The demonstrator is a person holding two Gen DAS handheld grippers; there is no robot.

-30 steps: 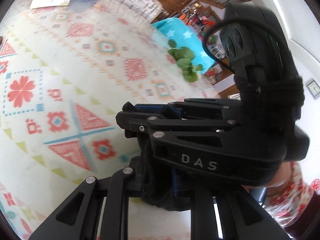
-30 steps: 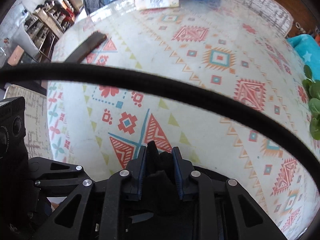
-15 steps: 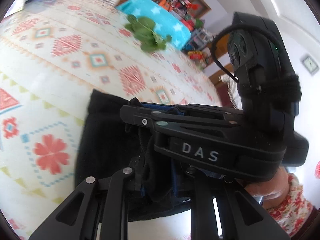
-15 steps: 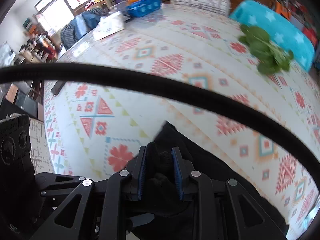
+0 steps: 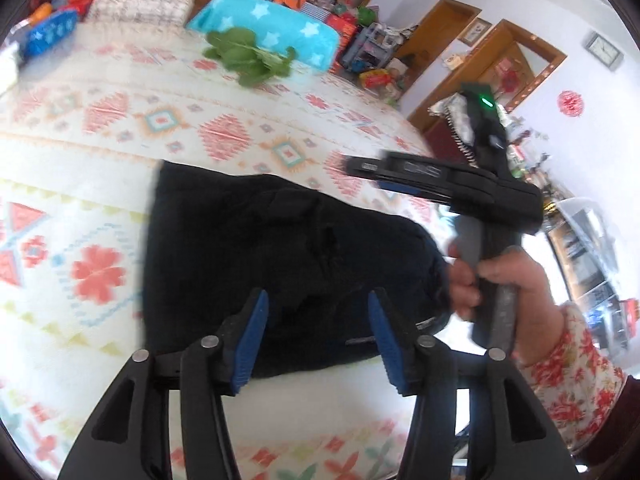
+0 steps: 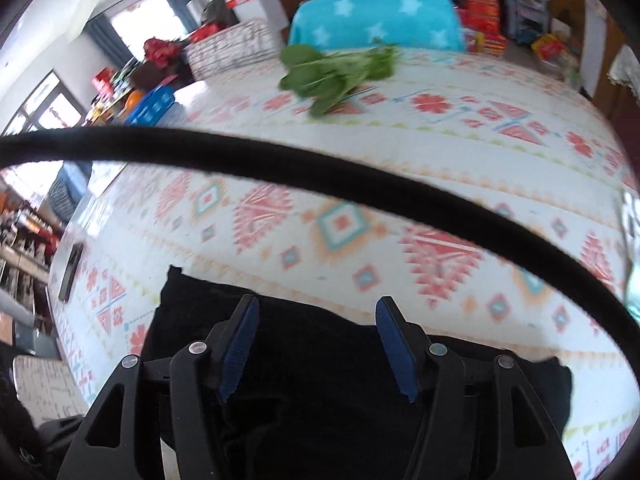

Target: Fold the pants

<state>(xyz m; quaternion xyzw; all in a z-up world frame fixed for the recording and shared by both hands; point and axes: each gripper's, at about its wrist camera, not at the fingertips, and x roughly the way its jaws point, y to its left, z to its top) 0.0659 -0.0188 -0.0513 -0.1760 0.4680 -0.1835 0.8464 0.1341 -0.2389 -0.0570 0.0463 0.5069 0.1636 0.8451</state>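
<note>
The black pants (image 5: 280, 256) lie folded into a compact bundle on the patterned tablecloth (image 5: 120, 120). My left gripper (image 5: 318, 320) is open and empty, just above the bundle's near edge. My right gripper (image 6: 316, 332) is also open and empty, over the pants (image 6: 320, 400) in its own view. In the left wrist view the right gripper (image 5: 400, 176) shows from the side, held in a hand above the bundle's right end.
A bunch of green leafy vegetables (image 5: 248, 60) lies at the far side of the table, also in the right wrist view (image 6: 336, 70). A turquoise star-patterned chair cover (image 6: 376, 20) stands behind it. A dark flat bar (image 6: 71, 272) lies near the table's left edge. A black cable (image 6: 320, 176) crosses the right wrist view.
Both grippers were shut on the black fabric and carried it down onto the table. Both have opened and let it go; the right gripper has drawn away to the right.
</note>
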